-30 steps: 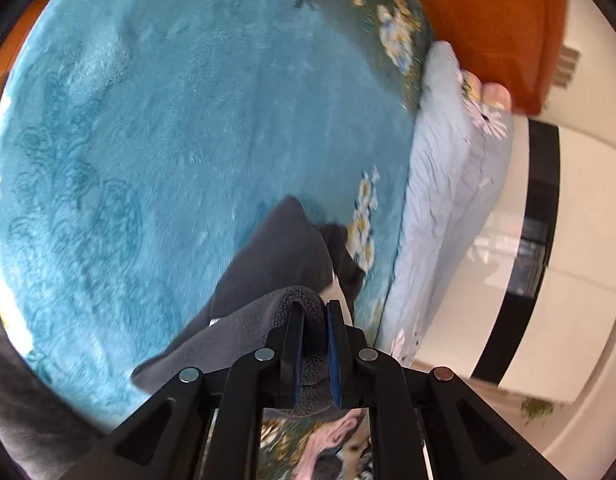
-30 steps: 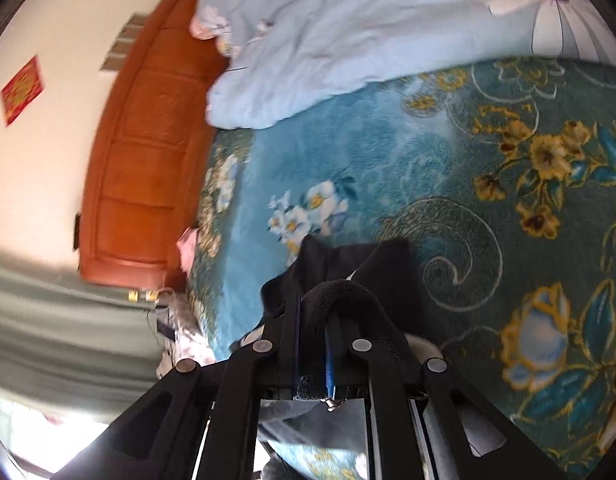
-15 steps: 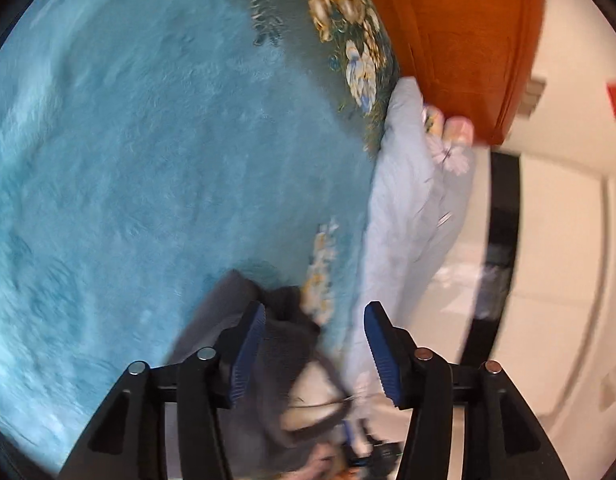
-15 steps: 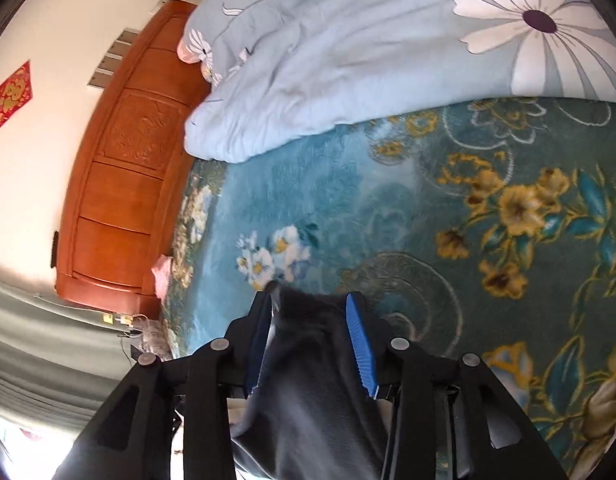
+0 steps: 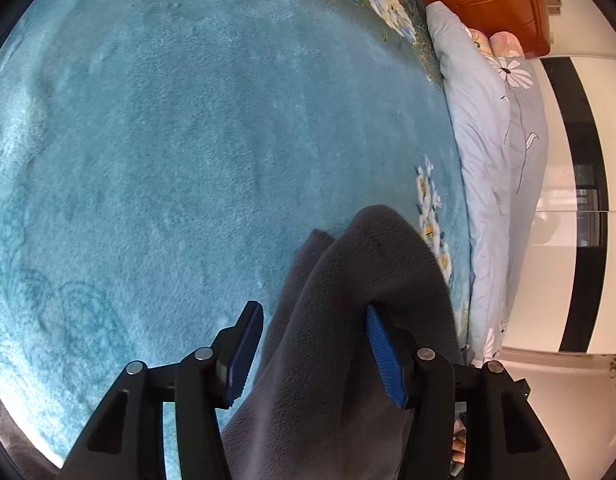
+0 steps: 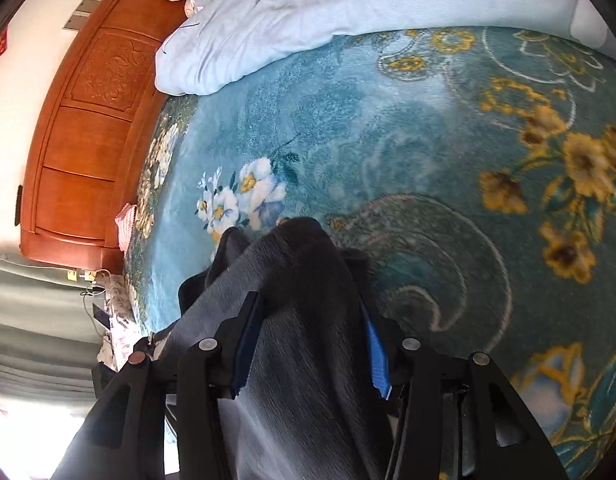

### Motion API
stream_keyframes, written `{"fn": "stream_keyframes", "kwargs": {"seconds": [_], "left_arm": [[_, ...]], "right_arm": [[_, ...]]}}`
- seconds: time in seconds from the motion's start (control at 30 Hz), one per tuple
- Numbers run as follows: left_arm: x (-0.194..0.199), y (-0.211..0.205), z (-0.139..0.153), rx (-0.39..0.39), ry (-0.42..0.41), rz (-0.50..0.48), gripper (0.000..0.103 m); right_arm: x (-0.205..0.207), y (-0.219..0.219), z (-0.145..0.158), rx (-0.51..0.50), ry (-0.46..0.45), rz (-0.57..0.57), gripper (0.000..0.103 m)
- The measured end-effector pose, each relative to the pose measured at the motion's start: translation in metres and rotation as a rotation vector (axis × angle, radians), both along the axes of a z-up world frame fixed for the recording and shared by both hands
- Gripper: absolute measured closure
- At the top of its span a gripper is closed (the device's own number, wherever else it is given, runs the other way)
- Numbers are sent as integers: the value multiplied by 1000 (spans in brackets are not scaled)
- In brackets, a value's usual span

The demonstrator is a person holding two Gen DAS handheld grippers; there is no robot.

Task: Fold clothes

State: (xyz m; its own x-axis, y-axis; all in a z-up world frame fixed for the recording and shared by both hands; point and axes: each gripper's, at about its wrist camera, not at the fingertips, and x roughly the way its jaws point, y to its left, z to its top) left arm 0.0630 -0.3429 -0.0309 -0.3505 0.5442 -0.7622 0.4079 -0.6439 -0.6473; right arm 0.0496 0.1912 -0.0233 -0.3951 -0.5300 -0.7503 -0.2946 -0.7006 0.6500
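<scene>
A dark grey fleece garment [image 5: 348, 320] lies bunched on the teal floral blanket [image 5: 168, 140]. My left gripper [image 5: 314, 344] is open, its blue pads wide apart, with the grey cloth lying loose between them and draped over the right finger. In the right wrist view the same grey garment [image 6: 304, 320] fills the gap of my right gripper [image 6: 308, 344], which is also open, its pads on either side of the cloth without pinching it. The garment's lower part is hidden behind the gripper bodies.
A light blue quilt with white daisies [image 6: 308, 12] is heaped along the far side of the bed [image 5: 496, 140]. An orange wooden headboard [image 6: 92, 132] stands at the bed's end. A white wardrobe wall with a black stripe [image 5: 580, 200] is beyond the quilt.
Both grippers were shut on the grey garment a second ago. They have opened and let it go, and the cloth now rests on the blanket between the fingers.
</scene>
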Motion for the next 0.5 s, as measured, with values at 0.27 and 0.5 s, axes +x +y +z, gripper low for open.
{"fn": "stream_keyframes", "kwargs": {"seconds": [0.27,0.5], "left_arm": [[1,15,33,-114,119,-99,93],[3,-9,103,-63,364,-43,94]], "right_arm": [[2,-27,37,224,80,110,90],[16,4,110,91,364,51,93]]}}
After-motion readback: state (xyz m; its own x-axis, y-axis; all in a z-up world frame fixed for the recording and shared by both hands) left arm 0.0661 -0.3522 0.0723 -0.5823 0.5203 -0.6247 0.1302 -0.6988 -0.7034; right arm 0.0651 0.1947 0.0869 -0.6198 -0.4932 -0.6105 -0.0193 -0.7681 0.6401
